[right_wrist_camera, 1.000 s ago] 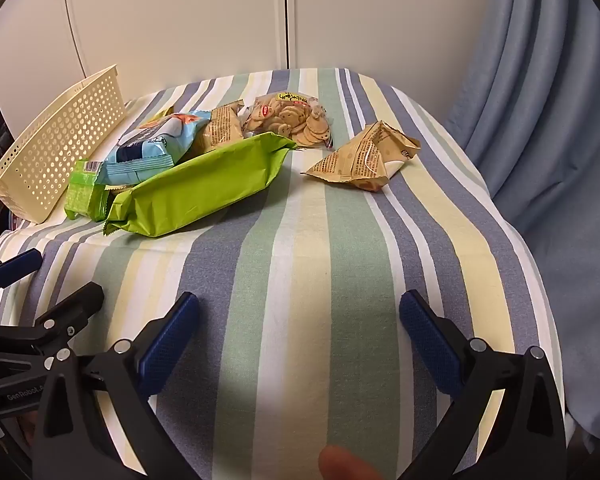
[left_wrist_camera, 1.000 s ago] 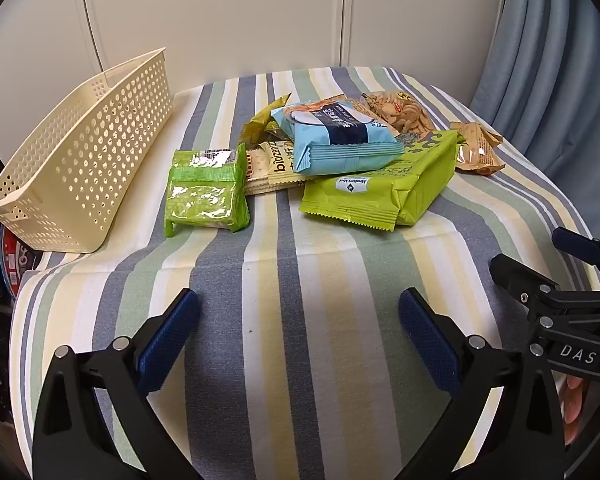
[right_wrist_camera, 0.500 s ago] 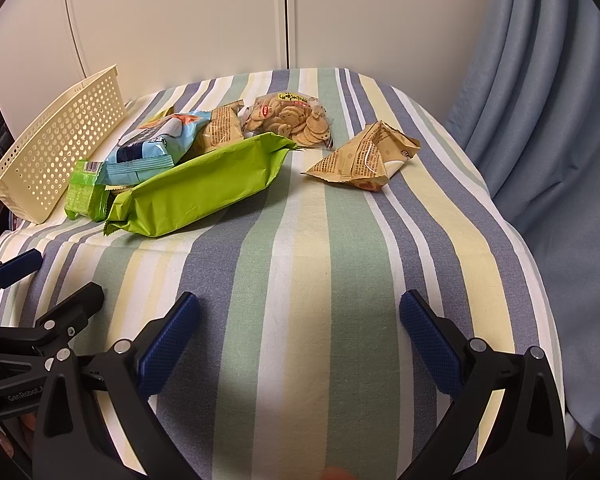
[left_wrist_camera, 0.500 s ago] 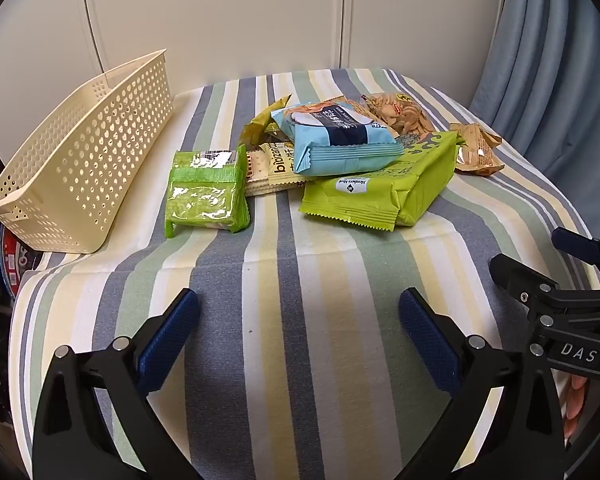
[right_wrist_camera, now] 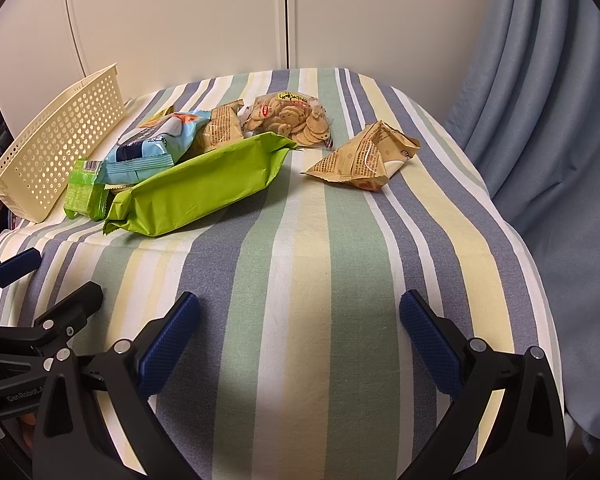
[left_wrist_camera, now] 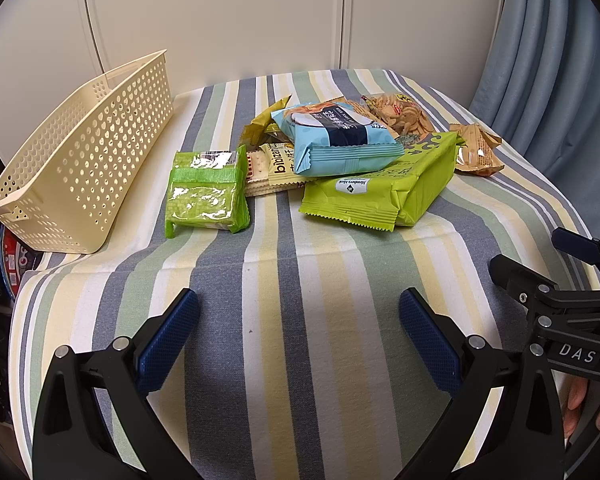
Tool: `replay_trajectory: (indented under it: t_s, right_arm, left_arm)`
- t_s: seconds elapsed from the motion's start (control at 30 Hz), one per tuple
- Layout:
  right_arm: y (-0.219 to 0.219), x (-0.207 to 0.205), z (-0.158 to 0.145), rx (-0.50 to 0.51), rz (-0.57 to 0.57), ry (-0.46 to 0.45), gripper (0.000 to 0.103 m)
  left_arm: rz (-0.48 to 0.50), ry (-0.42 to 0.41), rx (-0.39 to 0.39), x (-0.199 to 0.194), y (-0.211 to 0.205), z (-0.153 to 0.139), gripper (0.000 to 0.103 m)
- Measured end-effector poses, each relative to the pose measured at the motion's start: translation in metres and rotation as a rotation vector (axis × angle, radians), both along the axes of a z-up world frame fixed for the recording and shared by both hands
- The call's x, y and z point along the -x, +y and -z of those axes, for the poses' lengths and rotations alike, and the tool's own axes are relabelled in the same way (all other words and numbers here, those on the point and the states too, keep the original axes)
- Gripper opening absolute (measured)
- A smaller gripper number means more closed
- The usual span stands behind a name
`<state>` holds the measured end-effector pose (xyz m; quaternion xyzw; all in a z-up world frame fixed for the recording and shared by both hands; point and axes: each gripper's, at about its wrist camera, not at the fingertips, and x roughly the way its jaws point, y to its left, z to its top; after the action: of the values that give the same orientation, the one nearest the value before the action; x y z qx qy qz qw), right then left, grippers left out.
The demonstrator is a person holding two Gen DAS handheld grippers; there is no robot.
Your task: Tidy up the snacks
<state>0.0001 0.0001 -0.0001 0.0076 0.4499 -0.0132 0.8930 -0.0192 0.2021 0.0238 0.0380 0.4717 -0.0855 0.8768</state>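
Best to reach with the wide-open, empty left hand-held gripper [left_wrist_camera: 298, 330] for the small green packet [left_wrist_camera: 205, 196] beside the basket [left_wrist_camera: 80, 160], pinching its edges squarely, right hand-held gripper [right_wrist_camera: 300, 330] equally agape and empty.

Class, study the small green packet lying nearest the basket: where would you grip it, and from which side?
Grip the small green packet across its two long side edges, coming from above and the near end. It lies flat and apart from the pile, with striped cloth bare on its left and near sides. The left gripper, open, faces it most directly.

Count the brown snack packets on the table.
2 brown packets: one alone right of the pile; one wedged between blue packet and biscuit bag. More may be hidden.
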Motion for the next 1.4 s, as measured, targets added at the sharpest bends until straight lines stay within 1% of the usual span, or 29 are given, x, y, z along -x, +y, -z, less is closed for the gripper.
replay_trajectory:
  t_s: [1.4]
  right_arm:
    - [-0.0002,0.0004,-0.0001,-0.003,0.0,-0.002,0.098]
  left_arm:
    - [-0.002,0.005,-0.005,-0.001,0.0,-0.0028,0.101]
